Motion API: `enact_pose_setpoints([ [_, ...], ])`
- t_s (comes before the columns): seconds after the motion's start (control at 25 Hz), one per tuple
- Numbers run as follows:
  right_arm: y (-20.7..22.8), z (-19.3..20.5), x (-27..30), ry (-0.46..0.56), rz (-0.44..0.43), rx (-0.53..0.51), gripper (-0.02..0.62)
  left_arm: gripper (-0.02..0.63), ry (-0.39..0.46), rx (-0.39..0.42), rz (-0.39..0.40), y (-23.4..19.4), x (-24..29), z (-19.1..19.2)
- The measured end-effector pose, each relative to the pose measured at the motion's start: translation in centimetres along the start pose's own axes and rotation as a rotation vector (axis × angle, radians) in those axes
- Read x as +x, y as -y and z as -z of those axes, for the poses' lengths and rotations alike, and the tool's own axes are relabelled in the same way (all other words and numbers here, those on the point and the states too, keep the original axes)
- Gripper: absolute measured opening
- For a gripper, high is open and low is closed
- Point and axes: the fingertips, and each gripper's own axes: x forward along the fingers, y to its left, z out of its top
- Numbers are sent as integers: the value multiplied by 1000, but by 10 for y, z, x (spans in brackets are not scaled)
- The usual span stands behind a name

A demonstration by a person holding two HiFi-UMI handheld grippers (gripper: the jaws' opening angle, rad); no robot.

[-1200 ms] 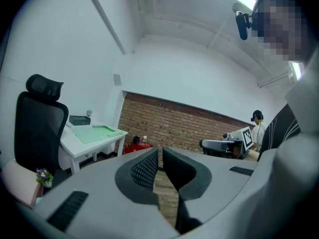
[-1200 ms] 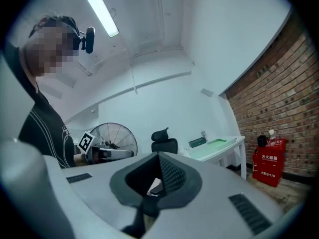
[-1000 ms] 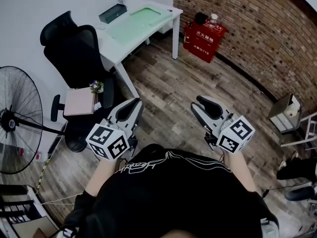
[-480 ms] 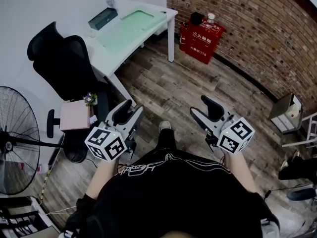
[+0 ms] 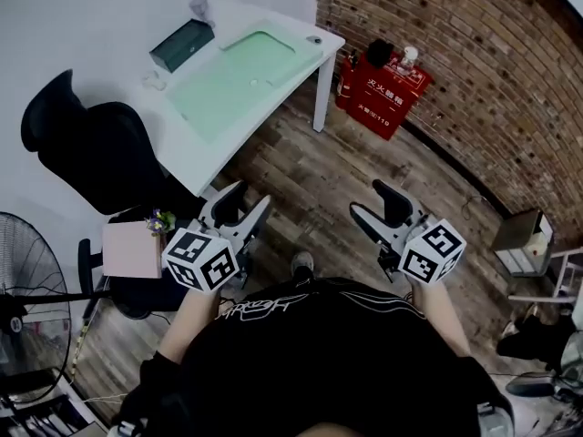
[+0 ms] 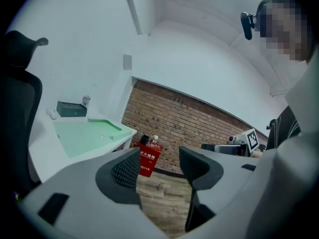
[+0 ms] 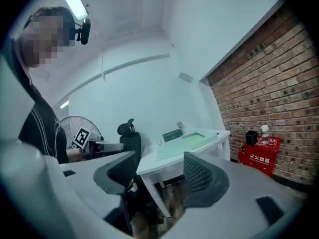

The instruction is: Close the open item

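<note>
A white desk (image 5: pixel 187 144) stands ahead at the upper left, with a green mat (image 5: pixel 241 66) and a dark green box (image 5: pixel 182 44) on it. I cannot tell from here whether the box is open. My left gripper (image 5: pixel 248 198) hangs in mid-air in front of my body, its jaws opening with nothing between them (image 6: pixel 158 158). My right gripper (image 5: pixel 367 198) is level with it over the wooden floor, jaws also opening and empty (image 7: pixel 158 161). Both are well short of the desk (image 7: pixel 184 151).
A black office chair (image 5: pixel 91 162) stands left of the desk, with a pink box (image 5: pixel 130 248) and a small flower pot (image 5: pixel 159 219) beside it. A fan (image 5: pixel 27 289) is at far left. A red cabinet (image 5: pixel 392 94) stands against the brick wall.
Both grippers' jaws have spread from nearly closed to wide apart. The view has shifted, and the desk looks nearer and more central.
</note>
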Motion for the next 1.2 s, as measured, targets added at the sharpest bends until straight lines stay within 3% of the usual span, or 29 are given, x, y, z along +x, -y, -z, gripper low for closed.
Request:
enact_pose_setpoints([
  [0.24, 45, -26, 82, -16, -23, 7, 301, 247, -3, -12, -37, -79, 53, -35],
  [0.68, 115, -46, 162, -17, -37, -3, 314, 260, -21, -11, -115, -147, 110, -54],
  [1.2, 229, -78, 297, -137, -131, -3, 314, 261, 7, -103, -317, -232, 174, -84],
])
